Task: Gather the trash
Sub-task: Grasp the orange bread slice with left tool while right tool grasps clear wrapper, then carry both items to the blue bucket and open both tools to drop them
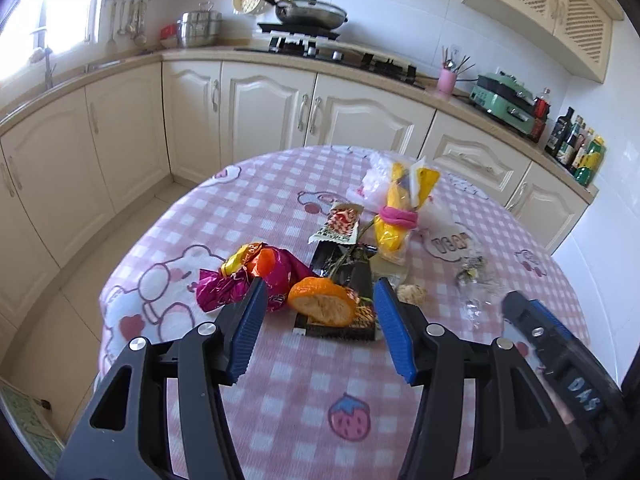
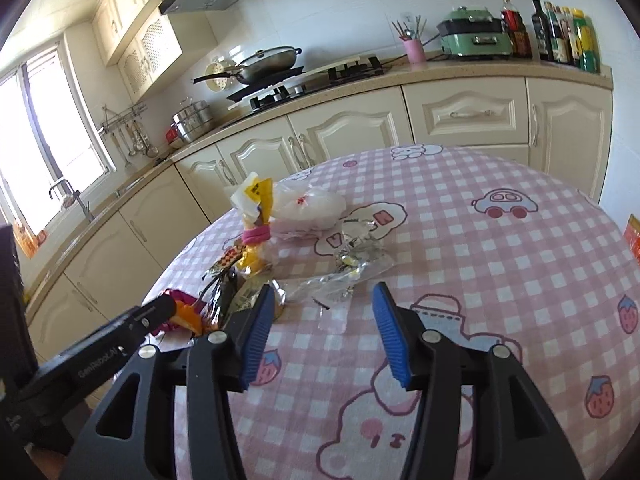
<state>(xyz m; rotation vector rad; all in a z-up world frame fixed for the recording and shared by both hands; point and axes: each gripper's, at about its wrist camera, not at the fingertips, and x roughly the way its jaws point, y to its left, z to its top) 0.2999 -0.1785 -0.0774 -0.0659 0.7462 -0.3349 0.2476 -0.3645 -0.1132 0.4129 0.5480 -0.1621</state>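
Trash sits clustered on the round table covered in a pink-and-white checked cloth with cartoon prints, toward its left-middle part. Left gripper is held low over the cloth, angled forward and slightly down, its blue-padded fingers spread wide and empty. Between and just beyond the fingertips lies a curved orange citrus peel, resting on a flat black snack wrapper. Left of the peel, just beside the left finger, is a crumpled magenta foil wrapper with an orange-and-gold foil wrapper against it. Behind the black wrapper: a red-and-white patterned sachet, then a yellow packet bunched with a pink band, leaning on a white crumpled plastic bag. A small beige crumpled scrap lies just right of the right finger. Clear crinkled cellophane lies further right on the cloth.

Right gripper hovers low over the cloth, pointing toward the clear cellophane, fingers wide apart, holding nothing; its tip also shows at the right edge of the left wrist view. The left gripper's black body shows at the lower left of the right wrist view, by the magenta and orange wrappers. The yellow packet and white bag stand beyond the cellophane.

Cream kitchen cabinets run behind the table.
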